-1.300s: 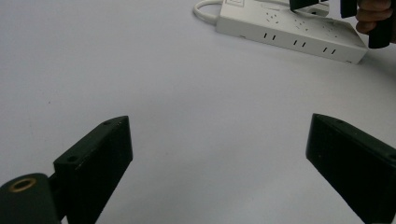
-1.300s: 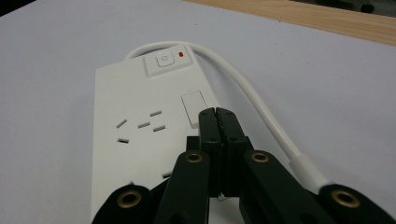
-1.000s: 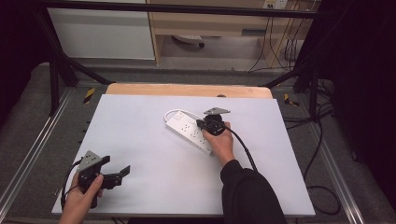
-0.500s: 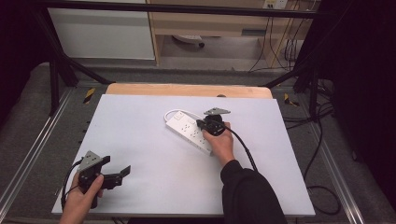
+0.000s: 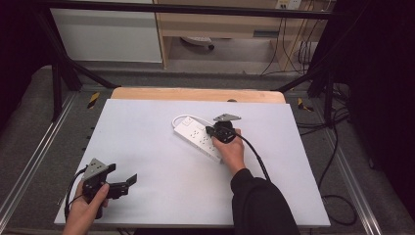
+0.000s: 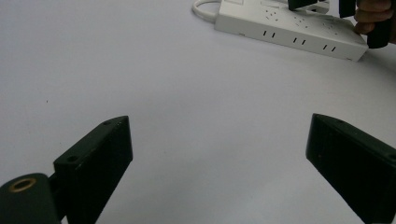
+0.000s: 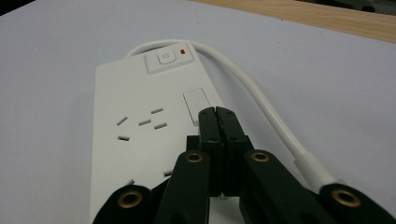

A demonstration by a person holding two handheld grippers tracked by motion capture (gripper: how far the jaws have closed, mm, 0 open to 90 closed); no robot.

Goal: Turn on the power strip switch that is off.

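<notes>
While the white table (image 5: pixel 161 127) lies mostly bare, a white power strip (image 5: pixel 198 137) sits slantwise near its middle, its cord (image 7: pixel 261 100) curling round the switch end. Over that strip, the right gripper (image 5: pixel 211 130) has its jaws clenched together on nothing, tips just above the sockets. Well apart, at the near left corner, the left gripper (image 5: pixel 131 180) hovers with jaws spread wide.

A dark long sleeve (image 5: pixel 259 200) was worn on the right arm. Both grippers, left (image 5: pixel 128 181) and right (image 7: pixel 218 116), were seen as black, with brass-ringed screw holes, grey three-cornered plates and black trailing cables (image 5: pixel 254 152).
</notes>
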